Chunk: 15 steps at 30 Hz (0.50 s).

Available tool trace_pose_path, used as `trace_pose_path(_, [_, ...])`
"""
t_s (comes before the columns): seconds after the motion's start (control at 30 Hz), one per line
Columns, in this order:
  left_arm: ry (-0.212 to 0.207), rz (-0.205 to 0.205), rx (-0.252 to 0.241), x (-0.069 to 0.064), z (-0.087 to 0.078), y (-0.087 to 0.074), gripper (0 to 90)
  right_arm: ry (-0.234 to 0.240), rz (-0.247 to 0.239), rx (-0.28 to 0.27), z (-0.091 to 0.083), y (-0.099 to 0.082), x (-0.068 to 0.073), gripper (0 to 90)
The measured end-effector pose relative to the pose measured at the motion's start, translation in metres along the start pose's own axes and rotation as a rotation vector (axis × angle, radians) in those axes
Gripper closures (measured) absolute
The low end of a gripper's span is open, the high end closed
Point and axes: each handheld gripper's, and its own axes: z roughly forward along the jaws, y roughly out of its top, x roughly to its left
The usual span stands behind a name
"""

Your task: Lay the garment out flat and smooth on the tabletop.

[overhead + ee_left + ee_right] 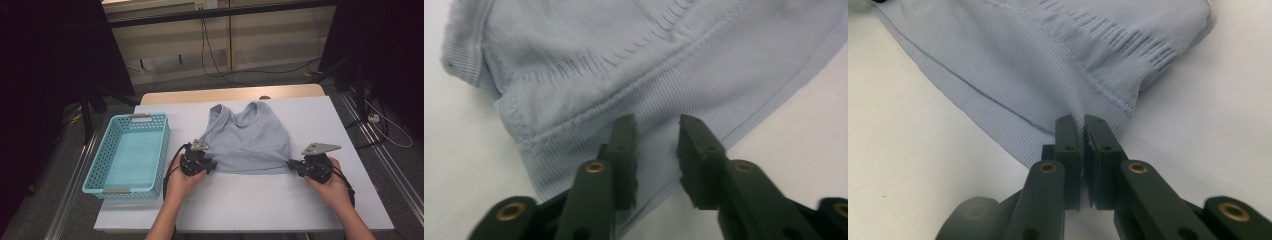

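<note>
- Garment: a pale blue-grey ribbed tank top [248, 137] lies flat on the white sheet covering the table [260, 200], straps pointing away from the person, hem toward them.
- Left tool [212, 165]: at the hem's left corner, held in the person's left hand [181, 182]. In the left gripper view the tool [656, 145] has its two black jaws standing apart with a clear gap, the hem band of the top [624, 75] lying between and under them; the pads do not press on the cloth.
- Right tool [291, 163]: at the hem's right corner, held in the right hand [332, 187]. In the right gripper view the tool [1082, 132] has its jaws drawn together, pinching the hem edge of the top [1048, 60] near the side seam; the ribbed cloth puckers into the tips.
- Hem: stretched in a nearly straight line between the two tools in the high view.
- Basket: a light blue plastic basket [100, 167] with perforated walls stands on the left part of the table, just beside the left hand, apart from the top.
- Surroundings: cables [220, 65] trail over the floor beyond the far table edge.
</note>
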Motion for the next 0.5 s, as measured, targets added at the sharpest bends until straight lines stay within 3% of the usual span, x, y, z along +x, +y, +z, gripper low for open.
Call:
trace_pose_path(0.17, [-0.032,-0.039,-0.002,0.003,-0.001,-0.002,85.7,0.009,0.002,0.007,0.003,0.000,0.000,83.7])
trace_pose_path(0.3, [-0.013,-0.057,0.000,0.000,-0.003,0.000,88.3,0.019,0.001,0.005,0.004,0.000,-0.001,81.7])
trace_pose_path(0.5, [-0.053,-0.114,-0.059,0.008,-0.021,-0.003,88.6,0.037,-0.003,-0.011,0.000,0.003,0.001,81.0])
